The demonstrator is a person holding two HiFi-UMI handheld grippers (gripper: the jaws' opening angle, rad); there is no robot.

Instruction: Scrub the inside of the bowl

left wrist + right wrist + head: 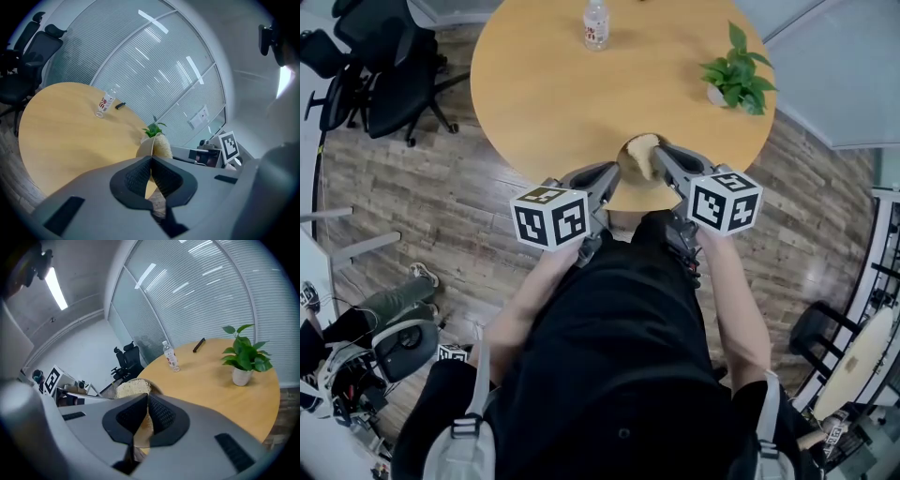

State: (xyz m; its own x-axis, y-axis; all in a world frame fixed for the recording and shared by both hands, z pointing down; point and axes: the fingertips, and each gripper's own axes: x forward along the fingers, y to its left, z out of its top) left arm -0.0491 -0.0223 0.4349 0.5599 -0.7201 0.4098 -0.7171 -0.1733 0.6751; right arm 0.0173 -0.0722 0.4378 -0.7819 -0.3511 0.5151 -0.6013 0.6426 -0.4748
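A tan bowl (pixel 627 169) is held tilted over the near edge of the round wooden table (pixel 553 94). My left gripper (pixel 615 172) is shut on the bowl's rim (pixel 145 149), which runs between its pads. A pale yellow scrubbing sponge (pixel 644 155) sits inside the bowl, and my right gripper (pixel 660 156) is shut on it. In the right gripper view the sponge (pixel 132 389) sticks out above the pads of the right gripper (pixel 146 403), with the bowl's edge just behind it. In the left gripper view the sponge (pixel 163 146) shows beyond the left gripper (pixel 151 161).
A water bottle (pixel 596 23) stands at the table's far side, with a small dark object (pixel 120 105) lying near it. A potted plant (pixel 736 75) is at the right. Black office chairs (pixel 375 75) stand on the floor to the left. Glass walls surround the table.
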